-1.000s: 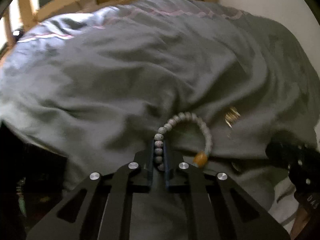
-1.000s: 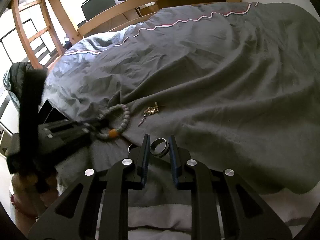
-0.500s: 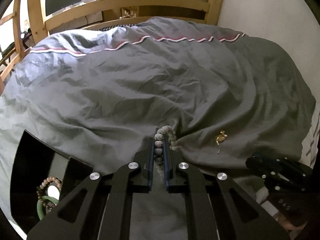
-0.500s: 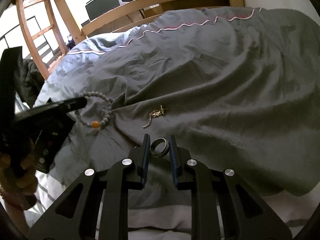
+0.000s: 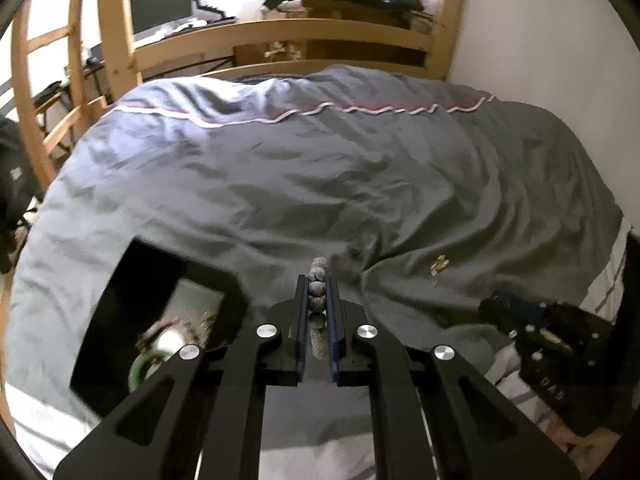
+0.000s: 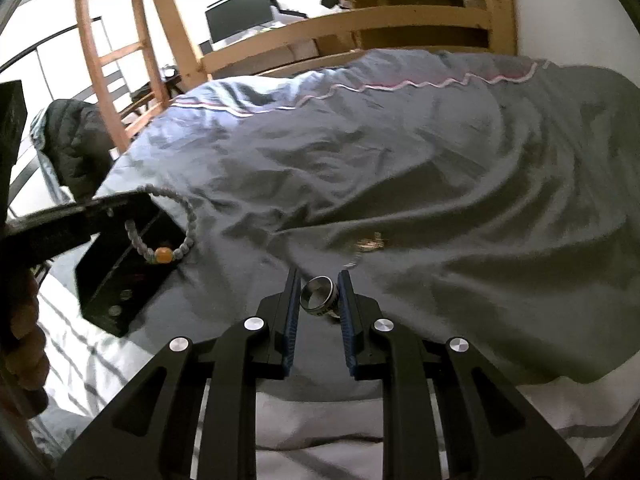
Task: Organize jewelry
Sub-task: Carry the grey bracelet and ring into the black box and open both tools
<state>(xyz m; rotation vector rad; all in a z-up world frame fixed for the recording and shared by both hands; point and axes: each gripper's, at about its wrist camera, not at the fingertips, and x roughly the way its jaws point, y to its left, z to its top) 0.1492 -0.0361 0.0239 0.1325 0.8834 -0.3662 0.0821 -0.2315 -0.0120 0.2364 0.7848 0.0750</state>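
Lifted higher than half a second ago, the left gripper (image 5: pixel 318 280) now shows the whole black jewelry box (image 5: pixel 120 312) at lower left of its view, where before only a corner of it appeared. Its fingers (image 5: pixel 301 300) are pinched closed on the grey beaded bracelet (image 5: pixel 319 280), several speckled beads stacked between the blue pads at the centre of the frame. In the right wrist view that same bracelet (image 6: pixel 176 220) hangs as a loop from the left gripper (image 6: pixel 120 208) at middle left, its orange bead (image 6: pixel 163 255) at the bottom of the loop, in front of the black jewelry box (image 6: pixel 120 272).

Inside the box, in the left wrist view, a green bangle (image 5: pixel 142 368) lies at the lower left beside other blurred pieces that cannot be made out.

At lower centre of its own view, the right gripper (image 6: pixel 319 294) has its fingers (image 6: pixel 294 296) clamped on a silver ring (image 6: pixel 319 294), held tilted between the pads. Just beyond it, right of centre, a small gold trinket (image 6: pixel 370 245) with a fine chain lies on the grey duvet (image 6: pixel 460 168); the left wrist view shows the same trinket (image 5: pixel 439 264) at middle right, with the right gripper (image 5: pixel 500 308) below it in the lower right corner.

A wooden bed frame (image 5: pixel 280 36) crosses the top of the frame, and a dark monitor (image 5: pixel 160 4) stands at upper left.
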